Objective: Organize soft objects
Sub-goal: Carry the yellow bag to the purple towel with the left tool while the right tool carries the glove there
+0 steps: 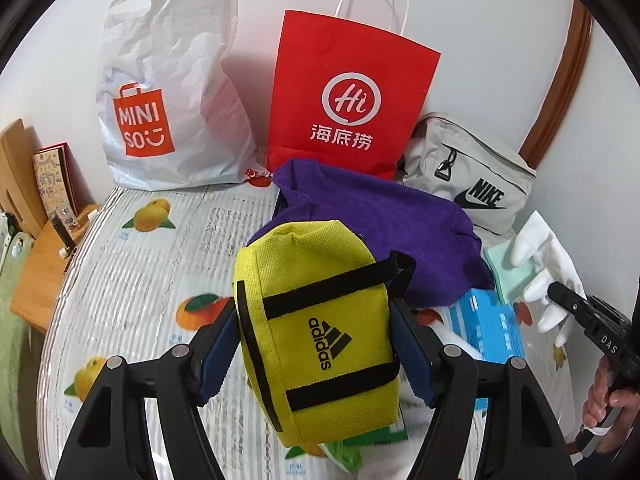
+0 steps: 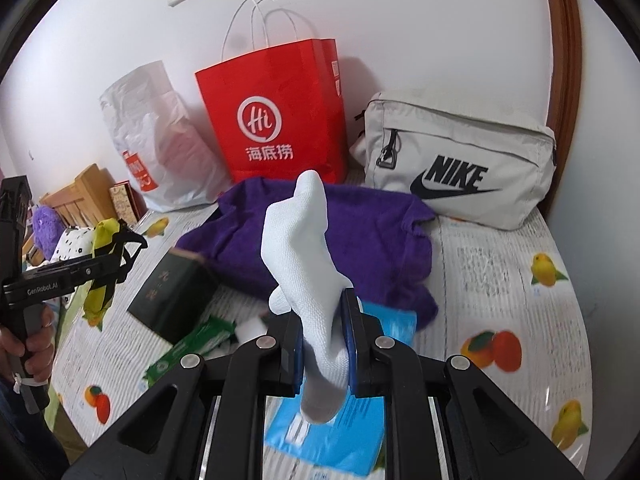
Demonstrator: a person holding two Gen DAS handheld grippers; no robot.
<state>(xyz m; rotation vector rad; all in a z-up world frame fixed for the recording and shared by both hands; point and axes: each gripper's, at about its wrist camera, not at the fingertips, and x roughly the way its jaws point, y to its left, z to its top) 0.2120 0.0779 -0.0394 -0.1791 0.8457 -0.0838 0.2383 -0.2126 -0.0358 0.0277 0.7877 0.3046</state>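
My left gripper [image 1: 312,352] is shut on a yellow Adidas pouch [image 1: 320,332] with black straps, held above the table. It also shows in the right wrist view [image 2: 102,264] at the far left. My right gripper [image 2: 322,340] is shut on a white glove [image 2: 304,264] that stands up from the jaws; the glove also shows in the left wrist view [image 1: 540,268] at the right edge. A purple towel [image 2: 320,240] lies crumpled in the middle of the table, behind both grippers.
A red paper bag [image 2: 276,120], a white Miniso plastic bag [image 1: 168,92] and a grey Nike bag [image 2: 460,160] stand along the wall. A blue packet [image 2: 332,432], a dark green box [image 2: 172,292] and a green wrapper [image 2: 192,344] lie on the fruit-print tablecloth [image 2: 500,280].
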